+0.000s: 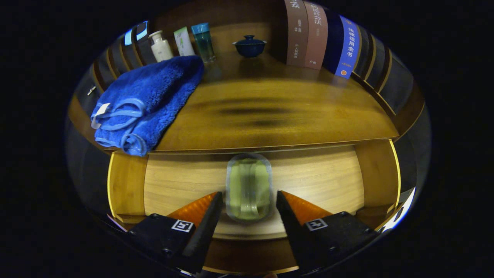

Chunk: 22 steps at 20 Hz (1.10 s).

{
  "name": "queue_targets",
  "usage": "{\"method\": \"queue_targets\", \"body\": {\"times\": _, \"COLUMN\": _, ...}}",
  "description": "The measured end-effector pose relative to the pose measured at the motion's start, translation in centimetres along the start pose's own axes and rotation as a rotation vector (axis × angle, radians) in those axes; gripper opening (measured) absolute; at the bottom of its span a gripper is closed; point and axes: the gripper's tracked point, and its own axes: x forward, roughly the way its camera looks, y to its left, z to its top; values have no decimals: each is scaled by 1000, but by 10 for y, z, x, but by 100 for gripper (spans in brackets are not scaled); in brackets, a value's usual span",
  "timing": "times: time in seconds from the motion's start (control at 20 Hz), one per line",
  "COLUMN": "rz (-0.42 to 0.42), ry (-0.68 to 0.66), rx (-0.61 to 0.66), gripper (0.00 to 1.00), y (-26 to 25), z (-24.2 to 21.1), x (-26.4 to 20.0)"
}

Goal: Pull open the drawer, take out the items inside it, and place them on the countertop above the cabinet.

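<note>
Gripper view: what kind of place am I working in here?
Probably a mock-up home cabinet or study shelf. A wooden countertop carries a folded blue towel, toiletry bottles, a lidded bowl and standing books. The open tongs flank a greenish clear container in the open drawer.

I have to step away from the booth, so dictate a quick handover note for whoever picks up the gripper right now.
Gripper: open, fingers on either side of the green clear container, apparently not pressing on it yet.
Drawer: already pulled open; the container lies on its floor, between the fingers.
Countertop: the blue towel lies on its left part, overhanging the front edge; bottles, a lidded bowl and books stand at the back.
Done: drawer opened.
Left: close on the container, lift it out, set it on the bare countertop beside the towel.
</note>
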Motion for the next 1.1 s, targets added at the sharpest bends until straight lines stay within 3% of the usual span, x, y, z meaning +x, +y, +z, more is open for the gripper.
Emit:
{"method": "queue_targets", "body": {"times": 0.15, "rz": -47, "ry": 12, "rx": 2, "gripper": 54, "y": -7, "z": 0, "x": 14}}
{"method": "queue_targets", "body": {"times": 0.3, "rz": -29, "ry": 1, "rx": 14, "gripper": 26, "y": -4, "z": 1, "x": 19}}
{"method": "queue_targets", "body": {"times": 0.5, "rz": -16, "ry": -1, "rx": 16, "gripper": 26, "y": -3, "z": -2, "x": 19}}
{"method": "queue_targets", "body": {"times": 0.55, "rz": -15, "ry": 2, "rx": 15, "gripper": 16, "y": -2, "z": 2, "x": 17}}
{"method": "queue_targets", "body": {"times": 1.1, "rz": 20, "ry": -46, "rx": 0, "gripper": 15, "y": 2, "z": -13, "x": -44}}
